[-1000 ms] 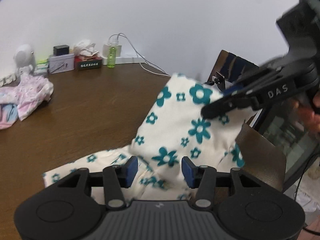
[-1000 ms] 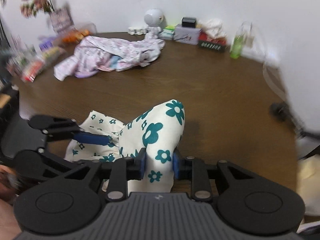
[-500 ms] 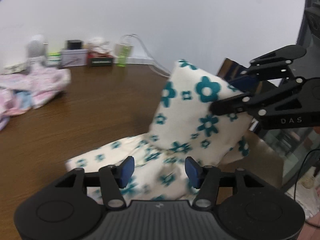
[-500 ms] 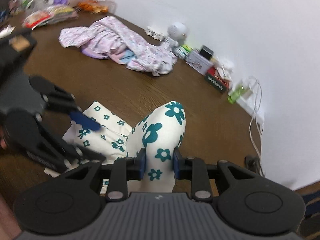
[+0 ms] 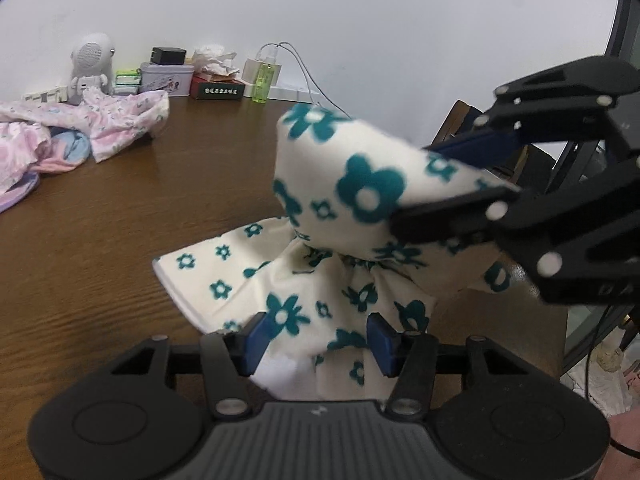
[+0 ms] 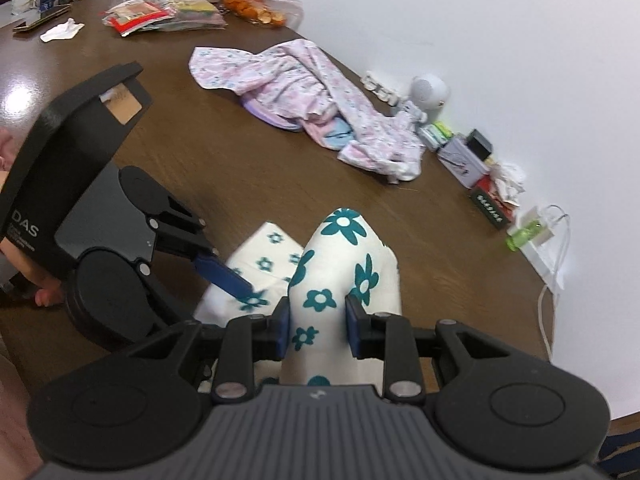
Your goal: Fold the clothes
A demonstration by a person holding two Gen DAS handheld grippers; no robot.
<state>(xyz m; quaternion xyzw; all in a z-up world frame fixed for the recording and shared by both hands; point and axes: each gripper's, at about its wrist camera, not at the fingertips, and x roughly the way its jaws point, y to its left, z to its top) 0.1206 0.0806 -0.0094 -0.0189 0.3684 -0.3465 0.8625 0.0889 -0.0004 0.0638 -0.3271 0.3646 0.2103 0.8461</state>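
Observation:
A cream garment with teal flowers (image 5: 368, 196) lies partly on the brown table (image 5: 120, 240), bunched up between both grippers. In the right wrist view my right gripper (image 6: 317, 330) is shut on a raised fold of the garment (image 6: 344, 228), which bulges up between the blue pads. From the left wrist view that right gripper (image 5: 416, 184) comes in from the right and holds the fold above the table. My left gripper (image 5: 318, 342) has the lower gathered part between its pads and grips it. In the right wrist view the left gripper (image 6: 236, 284) shows one blue finger on the cloth.
A pile of pink clothes (image 5: 100, 128) lies at the back of the table, also in the right wrist view (image 6: 304, 92). A white figure (image 5: 90, 68), boxes and a green bottle (image 5: 262, 84) line the wall. Snack bags (image 6: 160, 12) sit far off. The table edge and a chair (image 5: 460, 128) are at right.
The right gripper has rolled and carried the raised fold across the table toward the left gripper. The left gripper has shifted too, with the cloth staying between its pads.

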